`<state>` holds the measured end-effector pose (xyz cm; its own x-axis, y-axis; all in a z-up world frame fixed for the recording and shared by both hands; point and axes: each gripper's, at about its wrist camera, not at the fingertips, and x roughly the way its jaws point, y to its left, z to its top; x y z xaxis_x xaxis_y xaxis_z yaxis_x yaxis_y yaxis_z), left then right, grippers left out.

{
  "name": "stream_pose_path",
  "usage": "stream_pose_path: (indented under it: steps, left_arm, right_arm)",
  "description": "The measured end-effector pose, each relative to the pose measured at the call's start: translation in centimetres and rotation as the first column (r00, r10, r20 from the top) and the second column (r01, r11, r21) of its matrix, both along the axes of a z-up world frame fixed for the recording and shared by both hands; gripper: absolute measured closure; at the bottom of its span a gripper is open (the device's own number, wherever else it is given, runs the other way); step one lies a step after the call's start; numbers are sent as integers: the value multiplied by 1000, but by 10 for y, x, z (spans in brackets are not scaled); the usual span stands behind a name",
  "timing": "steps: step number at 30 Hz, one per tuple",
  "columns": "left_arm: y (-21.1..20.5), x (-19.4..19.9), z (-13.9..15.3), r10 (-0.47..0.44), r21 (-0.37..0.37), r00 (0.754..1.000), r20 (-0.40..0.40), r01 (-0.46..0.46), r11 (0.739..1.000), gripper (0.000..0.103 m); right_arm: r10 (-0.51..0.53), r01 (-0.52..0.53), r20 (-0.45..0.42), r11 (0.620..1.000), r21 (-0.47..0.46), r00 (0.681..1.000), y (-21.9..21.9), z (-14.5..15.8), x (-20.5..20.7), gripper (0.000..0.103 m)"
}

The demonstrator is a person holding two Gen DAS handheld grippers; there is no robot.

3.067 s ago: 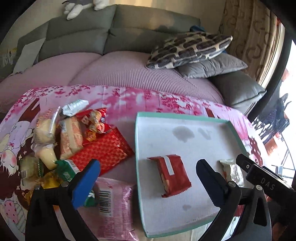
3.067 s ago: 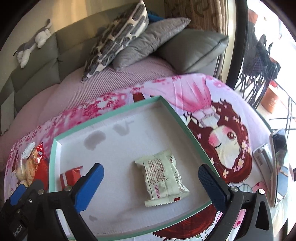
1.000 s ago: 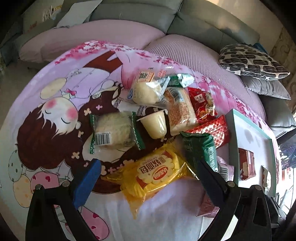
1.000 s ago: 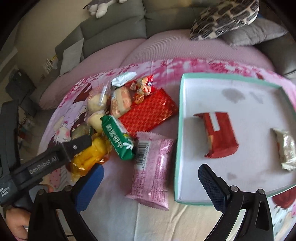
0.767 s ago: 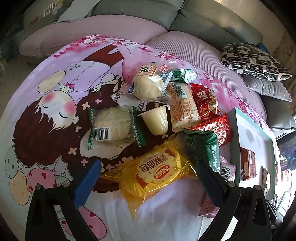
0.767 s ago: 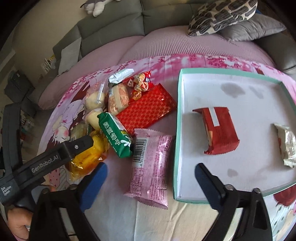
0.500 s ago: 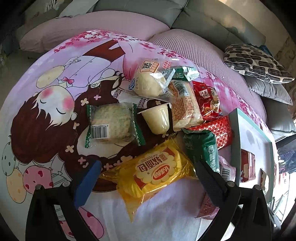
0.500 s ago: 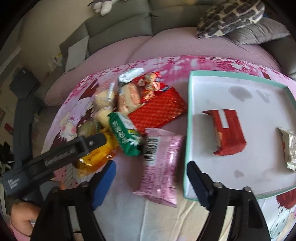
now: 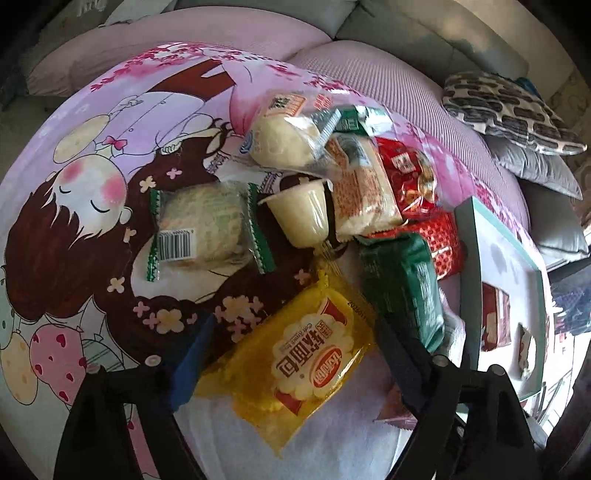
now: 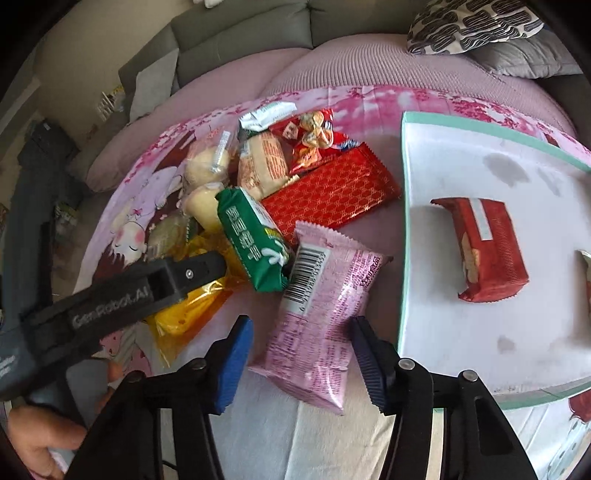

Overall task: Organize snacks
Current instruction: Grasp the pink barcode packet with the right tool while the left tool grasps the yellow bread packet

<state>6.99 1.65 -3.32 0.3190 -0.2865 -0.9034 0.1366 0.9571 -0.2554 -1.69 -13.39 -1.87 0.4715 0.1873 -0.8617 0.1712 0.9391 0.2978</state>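
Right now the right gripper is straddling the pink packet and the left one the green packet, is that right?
Not quite. The right gripper does straddle the pink packet, but the left gripper straddles the yellow packet, not the green one, as the left wrist view shows.

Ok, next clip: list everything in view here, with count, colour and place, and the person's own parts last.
tray: 1, white with teal rim, right of the pile
red packet: 1, in the tray
pale packet: 1, in the tray at the right edge, cut off
pink packet: 1, between the right gripper's pads
yellow packet: 1, between the left gripper's pads
green packet: 1, overlapping the pink and yellow ones
red patterned pack: 1, behind the green one
pudding cup: 1, cream, mid-pile, tipped
green-edged cake: 1, left of the cup
bread packets: 2, clear wrap, pile's far side
cloth: 1, pink cartoon print
cushions: 2, patterned and grey, sofa
left gripper: jaws have been closing
right gripper: jaws have been closing
hand: 1, lower left
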Motion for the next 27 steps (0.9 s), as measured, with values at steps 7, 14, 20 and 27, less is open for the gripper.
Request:
stream_pose_path:
  steps: [7, 14, 20, 27]
  left_arm:
    - [-7, -2, -10, -14, 13, 1000, -15, 14, 1000, 35]
    - [-17, -1, -13, -32, 56, 999, 7, 32, 998, 41]
    - [-17, -2, -10, -27, 23, 1000, 6, 27, 999, 55]
    - [-5, -5, 1, -8, 13, 1000, 26, 8, 1000, 57]
  right_arm:
    - [-12, 12, -4, 1000, -14, 1000, 4, -8, 7, 47]
    - [4, -5, -9, 994, -107, 1000, 17, -14, 14, 48]
    - [-9, 9, -4, 994, -109, 1000, 14, -12, 15, 60]
    - [-28, 28, 4, 997, -78, 1000, 7, -5, 11, 63]
